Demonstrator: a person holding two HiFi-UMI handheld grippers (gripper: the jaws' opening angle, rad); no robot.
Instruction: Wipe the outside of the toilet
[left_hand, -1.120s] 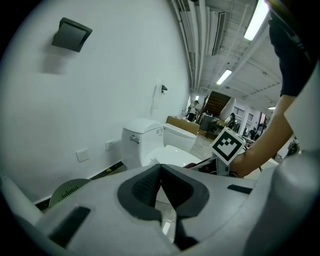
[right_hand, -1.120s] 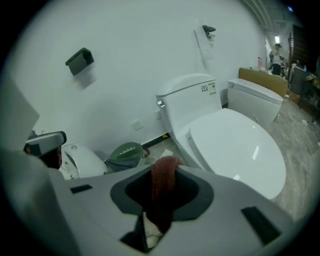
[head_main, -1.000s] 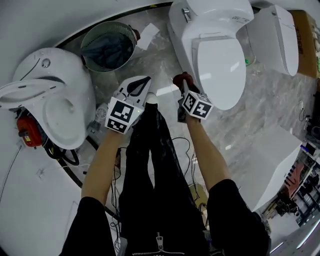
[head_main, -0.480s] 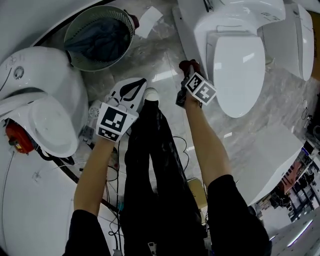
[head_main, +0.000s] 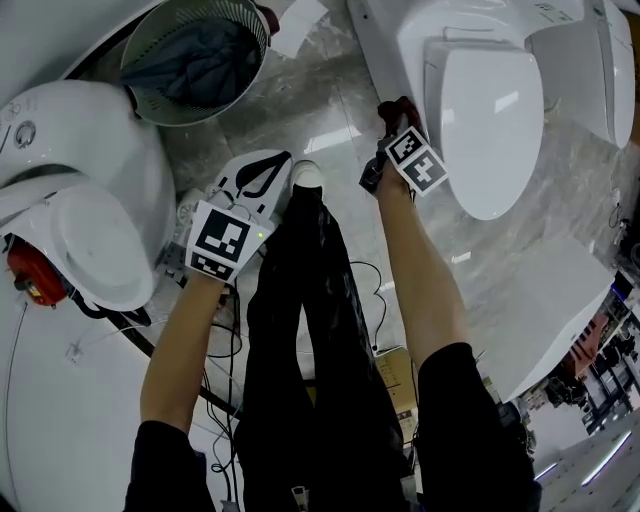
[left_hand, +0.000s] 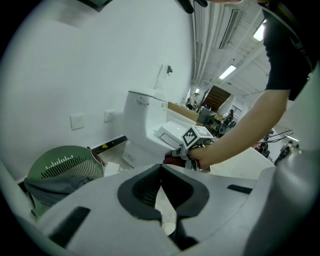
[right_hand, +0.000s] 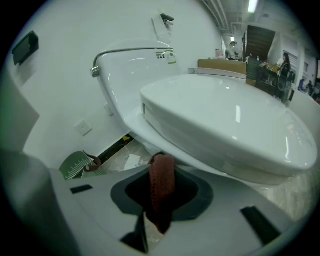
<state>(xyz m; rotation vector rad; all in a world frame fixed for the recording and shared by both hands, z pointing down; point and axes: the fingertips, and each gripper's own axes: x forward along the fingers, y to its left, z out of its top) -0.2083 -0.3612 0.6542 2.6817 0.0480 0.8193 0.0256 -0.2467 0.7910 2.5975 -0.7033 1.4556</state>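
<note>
Head view: the right gripper (head_main: 392, 126) reaches for the left flank of the toilet (head_main: 487, 112), which stands at the far edge of the floor (head_main: 300, 110) against the wall, its lid down. The right gripper view shows the fingers closed tight on a folded red cloth (right_hand: 162, 186), whose free end pokes up past the fingertips, just beside the bowl under the overhang of the seat; whether it touches the porcelain cannot be told. The left gripper (left_hand: 160, 168) hangs apart over the floor near the person's shoe, fingers together and holding nothing. A green basket (head_main: 190, 58) with a blue-grey cloth in it sits at the floor's far left edge. The wipe looks barely begun. To do it well, the free end of the cloth, not the hard fingers, should meet the bowl, so the gripper likely needs to tilt until the fabric lies flat on the curve. Long overlapping passes from under the seat rim down the flank, then round the front and up to the tank, would probably cover the outside best. The pinch should hold firm so the cloth does not slide out, and the left gripper is best kept clear.
</note>
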